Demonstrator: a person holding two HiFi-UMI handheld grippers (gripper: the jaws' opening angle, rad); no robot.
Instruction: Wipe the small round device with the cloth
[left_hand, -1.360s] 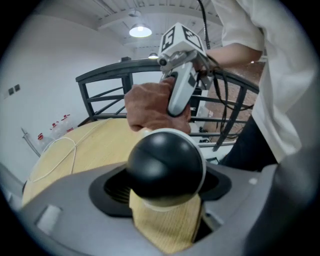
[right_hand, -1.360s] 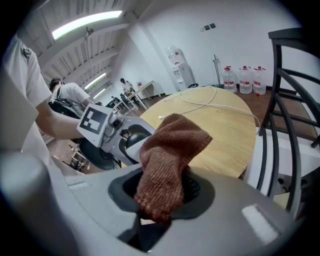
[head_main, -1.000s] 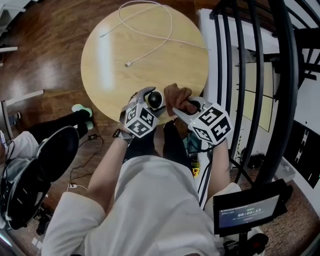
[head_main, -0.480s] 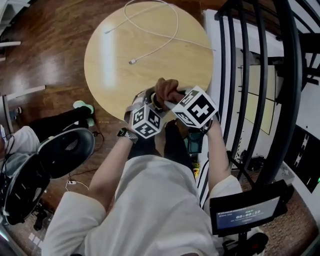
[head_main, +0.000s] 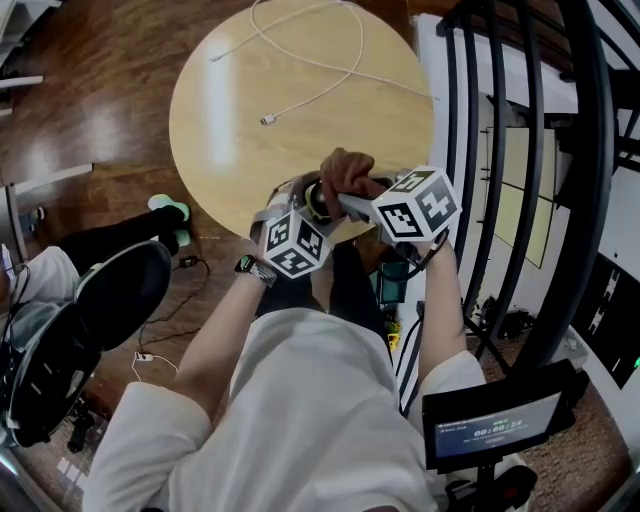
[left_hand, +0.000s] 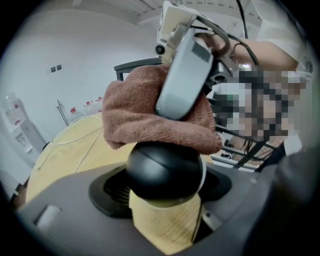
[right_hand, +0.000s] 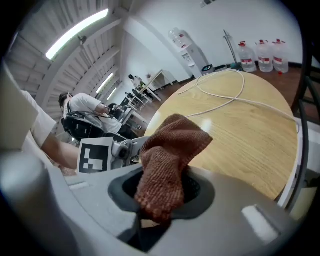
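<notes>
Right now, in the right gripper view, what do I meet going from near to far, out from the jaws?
brown cloth → bare wood of the round table → white cable lying on it → water bottles by the far wall

I'm working in an open office: strip lights (right_hand: 77, 30) overhead, a water cooler (right_hand: 182, 42) and spare jugs (right_hand: 260, 52) along the white wall (right_hand: 220, 20), someone (right_hand: 82, 106) seated at distant desks (right_hand: 150, 80), a black swivel chair (head_main: 120, 300) beside my round wooden tabletop (head_main: 230, 130)
</notes>
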